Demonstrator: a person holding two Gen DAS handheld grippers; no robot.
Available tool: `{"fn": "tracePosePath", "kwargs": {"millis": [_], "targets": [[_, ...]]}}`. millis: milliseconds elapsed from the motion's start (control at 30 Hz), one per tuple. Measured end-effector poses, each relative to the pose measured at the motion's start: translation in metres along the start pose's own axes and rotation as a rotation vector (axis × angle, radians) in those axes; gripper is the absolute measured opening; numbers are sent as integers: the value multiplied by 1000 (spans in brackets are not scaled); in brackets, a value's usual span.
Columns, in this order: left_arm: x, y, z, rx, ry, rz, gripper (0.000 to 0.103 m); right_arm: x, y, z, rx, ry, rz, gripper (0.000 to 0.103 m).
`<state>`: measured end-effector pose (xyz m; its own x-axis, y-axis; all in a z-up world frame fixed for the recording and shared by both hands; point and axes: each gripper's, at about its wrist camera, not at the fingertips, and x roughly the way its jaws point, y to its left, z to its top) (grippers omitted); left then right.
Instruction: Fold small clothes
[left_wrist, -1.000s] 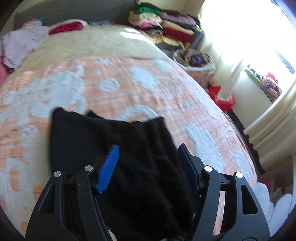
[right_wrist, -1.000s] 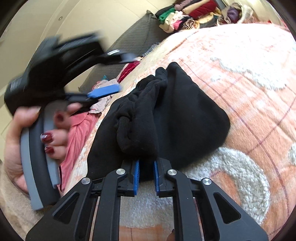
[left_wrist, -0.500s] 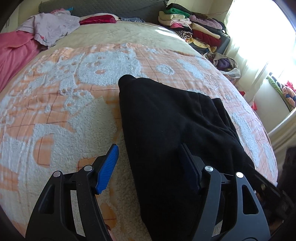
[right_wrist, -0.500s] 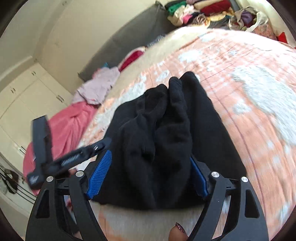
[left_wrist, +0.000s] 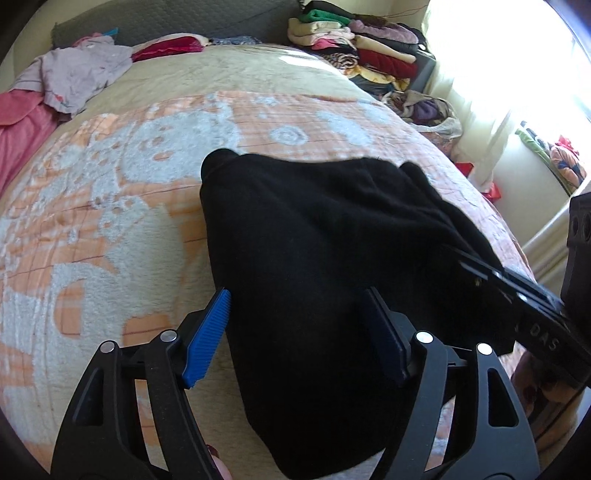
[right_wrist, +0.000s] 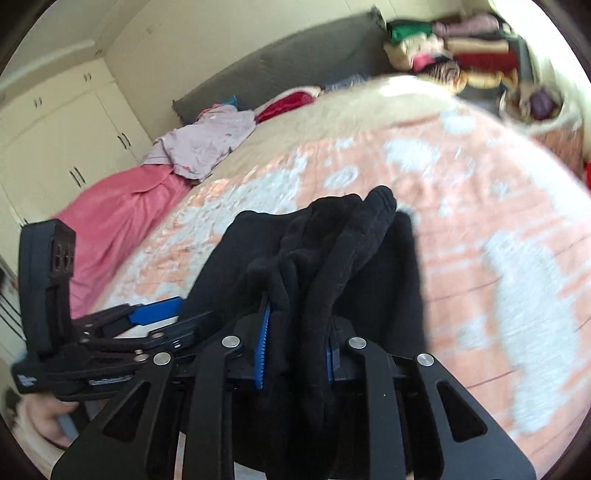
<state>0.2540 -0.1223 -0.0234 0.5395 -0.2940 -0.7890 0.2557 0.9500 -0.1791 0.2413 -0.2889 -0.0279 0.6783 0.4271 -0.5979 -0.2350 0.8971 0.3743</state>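
Your right claw (right_wrist: 295, 350) has just closed on the black garment (left_wrist: 314, 240); your left claw (left_wrist: 299, 332) has just widened and straddles it on the bed (left_wrist: 110, 221).

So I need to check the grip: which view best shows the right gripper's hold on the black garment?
The right wrist view: the right gripper pinches a bunched fold of the black garment. The left wrist view shows only its side, fabric hiding the pads.
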Motion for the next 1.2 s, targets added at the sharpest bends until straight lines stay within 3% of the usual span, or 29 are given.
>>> {"fn": "tracePosePath", "kwargs": {"millis": [200, 233, 300, 400, 533, 800, 867, 933, 1033, 1200], "targets": [[9, -23, -9, 77, -1, 62, 70, 18, -36, -26, 80, 33, -34, 27], [10, -25, -9, 85, -3, 68, 70, 18, -38, -28, 93, 24, -42, 36], [9, -26, -10, 91, -5, 79, 70, 16, -40, -33, 113, 9, -65, 45], [8, -23, -12, 84, -5, 79, 70, 8, -33, -36, 107, -6, -98, 46], [6, -20, -16, 67, -4, 70, 72, -1, -24, -42, 68, -8, -166, 55], [-5, -16, -25, 37, -18, 38, 72, -28, -26, -56, 97, -24, -190, 67], [-10, -15, -26, 33, -28, 32, 78, -38, -22, -59, 89, -38, -195, 70], [-18, -14, -29, 34, -42, 21, 81, -51, -16, -61, 80, -66, -206, 83], [-30, -14, -34, 49, -62, 10, 85, -70, -7, -66, 71, -108, -220, 96], [-54, -13, -44, 58, -111, 1, 93, -97, 5, -75, 66, -175, -219, 98]]}}
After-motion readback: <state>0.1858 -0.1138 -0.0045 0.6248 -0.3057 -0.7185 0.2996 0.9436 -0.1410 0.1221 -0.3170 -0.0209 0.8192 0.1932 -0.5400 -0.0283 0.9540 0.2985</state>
